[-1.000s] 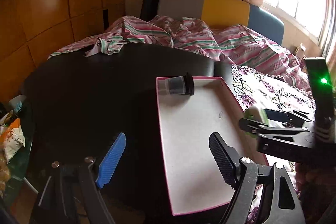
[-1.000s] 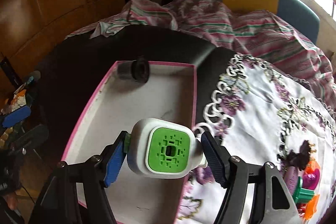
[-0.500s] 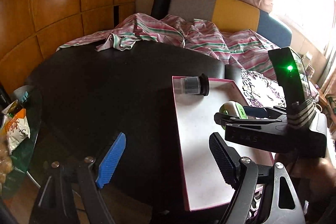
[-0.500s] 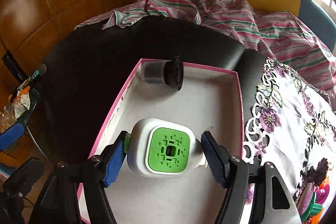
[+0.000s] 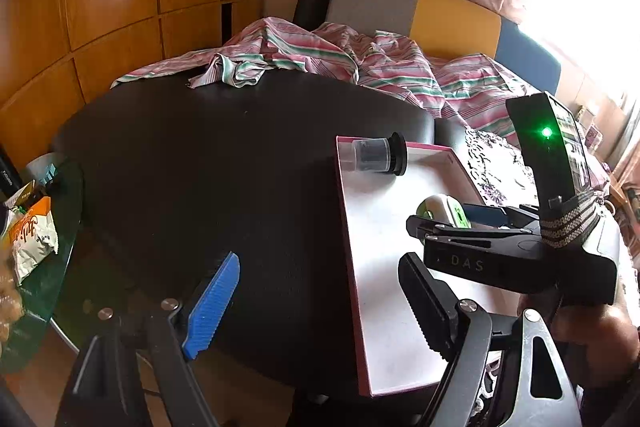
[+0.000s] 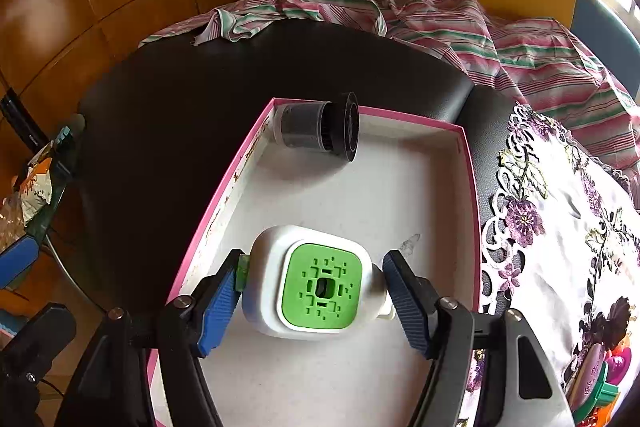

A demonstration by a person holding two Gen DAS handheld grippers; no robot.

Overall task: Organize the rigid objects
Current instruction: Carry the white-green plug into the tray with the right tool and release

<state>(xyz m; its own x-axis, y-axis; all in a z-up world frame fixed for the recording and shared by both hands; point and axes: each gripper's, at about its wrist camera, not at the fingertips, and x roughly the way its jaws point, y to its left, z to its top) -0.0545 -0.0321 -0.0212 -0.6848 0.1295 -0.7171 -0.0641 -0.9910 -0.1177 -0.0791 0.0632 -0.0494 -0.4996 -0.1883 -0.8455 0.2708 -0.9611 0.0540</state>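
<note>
My right gripper (image 6: 314,291) is shut on a white device with a green square face (image 6: 316,287), held over the white floor of a pink-rimmed tray (image 6: 416,199). In the left wrist view the same device (image 5: 442,209) shows at the tip of the right gripper (image 5: 448,217), above the tray (image 5: 384,227). A dark cylinder with a black cap (image 6: 320,133) lies on its side in the tray's far left corner, also seen as the cylinder (image 5: 378,155). My left gripper (image 5: 320,303) stands open over the black table's near edge, nothing between its fingers.
The black round table (image 5: 200,155) carries a striped cloth (image 5: 320,55) at the back and a flowered white cloth (image 6: 560,227) to the right. Colourful toys (image 6: 600,375) lie at the right edge. Snack packets (image 5: 32,239) sit on a glass side table at left.
The right gripper carried the white device leftwards from the tray's right rim to above the tray's floor, and lower. The left gripper's view shifted left, so the tray sits further right.
</note>
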